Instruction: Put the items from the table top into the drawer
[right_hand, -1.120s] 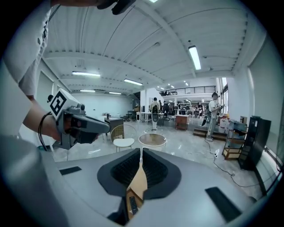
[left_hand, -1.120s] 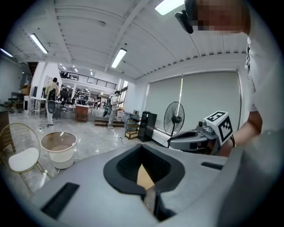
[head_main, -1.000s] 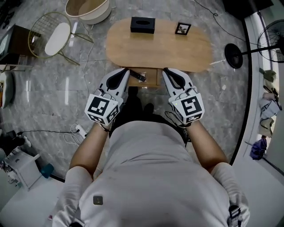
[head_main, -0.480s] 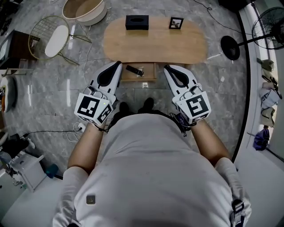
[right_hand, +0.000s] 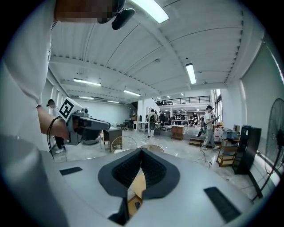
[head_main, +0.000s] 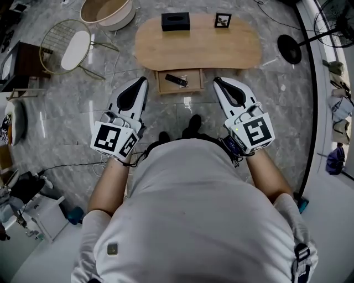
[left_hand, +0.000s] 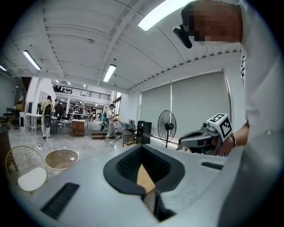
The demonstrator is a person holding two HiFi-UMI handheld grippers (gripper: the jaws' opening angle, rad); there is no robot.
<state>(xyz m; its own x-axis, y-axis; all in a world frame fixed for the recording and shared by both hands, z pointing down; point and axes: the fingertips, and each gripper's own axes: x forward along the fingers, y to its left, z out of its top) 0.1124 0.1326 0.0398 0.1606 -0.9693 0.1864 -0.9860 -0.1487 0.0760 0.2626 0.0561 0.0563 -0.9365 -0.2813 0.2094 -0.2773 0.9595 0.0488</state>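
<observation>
The oval wooden table (head_main: pixel 199 50) carries a black tissue box (head_main: pixel 175 21) and a small picture frame (head_main: pixel 223 21) at its far edge. Below its near edge the drawer (head_main: pixel 164 87) stands pulled out, with a black remote (head_main: pixel 176 80) lying inside. My left gripper (head_main: pixel 143 81) hovers left of the drawer, shut and empty. My right gripper (head_main: pixel 217 81) hovers to its right, also shut with nothing in it. Both are held level in front of my body, apart from the table. In the left gripper view the left gripper (left_hand: pixel 142 148) has its pads together; the right gripper (right_hand: pixel 141 153) shows the same in its own view.
A wire chair with a white cushion (head_main: pixel 72 47) and a round tub (head_main: pixel 108 11) stand left of the table. A floor fan's base (head_main: pixel 290 50) sits to the right. Cables and a power strip (head_main: pixel 102 163) lie on the grey floor. People walk far off in the hall.
Both grippers have lifted and drawn back from the drawer, spreading slightly apart. The table looks farther away. The drawer stays pulled out with the remote in it.
</observation>
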